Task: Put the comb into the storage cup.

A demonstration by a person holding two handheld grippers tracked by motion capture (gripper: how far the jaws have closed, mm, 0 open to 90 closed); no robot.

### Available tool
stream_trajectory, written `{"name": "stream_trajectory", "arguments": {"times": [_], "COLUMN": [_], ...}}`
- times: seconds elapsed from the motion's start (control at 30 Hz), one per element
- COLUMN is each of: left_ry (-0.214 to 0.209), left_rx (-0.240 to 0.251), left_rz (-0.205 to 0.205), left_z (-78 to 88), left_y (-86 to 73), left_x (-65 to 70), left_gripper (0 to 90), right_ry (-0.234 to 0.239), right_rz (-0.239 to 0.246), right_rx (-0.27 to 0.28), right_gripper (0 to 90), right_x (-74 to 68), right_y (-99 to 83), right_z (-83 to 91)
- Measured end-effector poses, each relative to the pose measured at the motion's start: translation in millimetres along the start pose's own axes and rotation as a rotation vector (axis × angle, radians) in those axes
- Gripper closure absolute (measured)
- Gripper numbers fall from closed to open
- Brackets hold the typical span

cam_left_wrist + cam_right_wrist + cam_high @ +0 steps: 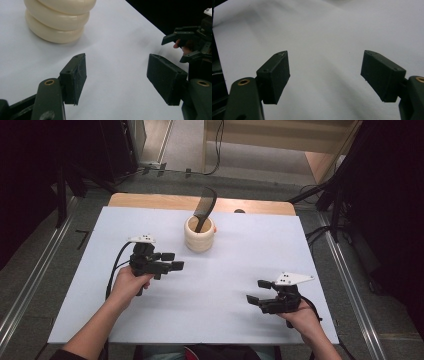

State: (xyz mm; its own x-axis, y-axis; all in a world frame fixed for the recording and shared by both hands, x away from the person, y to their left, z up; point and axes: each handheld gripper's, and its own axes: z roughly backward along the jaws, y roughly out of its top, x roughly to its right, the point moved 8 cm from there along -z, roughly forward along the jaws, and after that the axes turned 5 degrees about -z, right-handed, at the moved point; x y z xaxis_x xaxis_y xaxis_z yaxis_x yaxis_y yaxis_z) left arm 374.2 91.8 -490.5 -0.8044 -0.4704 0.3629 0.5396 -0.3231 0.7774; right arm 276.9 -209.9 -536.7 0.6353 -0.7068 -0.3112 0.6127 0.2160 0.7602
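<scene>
The left tongs (116, 80) stand wide apart over the white worktop (117, 50), with nothing between the two black jaws. A cream ribbed holder (58, 21) sits at the upper left, clear of them. At the right edge, the right tongs (183, 46) hover farther off, open.

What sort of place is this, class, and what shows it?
Probably a lab or recording studio: a white-topped table on a grey floor, cables trailing across it, and dark stands around the table.

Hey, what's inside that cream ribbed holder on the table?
A black comb stands in the cream holder, leaning right, its upper part rising above the rim. Its lower end and the holder's bottom are hidden by the wall.
</scene>
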Motion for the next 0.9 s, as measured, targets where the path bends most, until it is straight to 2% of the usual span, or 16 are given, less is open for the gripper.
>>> {"name": "stream_trajectory", "arguments": {"times": [0.37, 0.9], "left_ry": [0.01, 0.023], "left_rx": [-0.006, -0.053], "left_rz": [-0.013, -0.033], "left_z": [9.6, 18.1], "left_y": [-14.6, -37.3], "left_x": [8.4, 16.1], "left_gripper": [33.0, 31.5], "right_ry": [-0.002, -0.006], "right_rz": [-0.009, -0.013], "right_rx": [-0.002, -0.008], "right_gripper": [21.2, 21.2], "right_x": [0.4, 1.7], "right_y": [-0.4, -1.1], "right_z": [-0.5, -1.0]}}
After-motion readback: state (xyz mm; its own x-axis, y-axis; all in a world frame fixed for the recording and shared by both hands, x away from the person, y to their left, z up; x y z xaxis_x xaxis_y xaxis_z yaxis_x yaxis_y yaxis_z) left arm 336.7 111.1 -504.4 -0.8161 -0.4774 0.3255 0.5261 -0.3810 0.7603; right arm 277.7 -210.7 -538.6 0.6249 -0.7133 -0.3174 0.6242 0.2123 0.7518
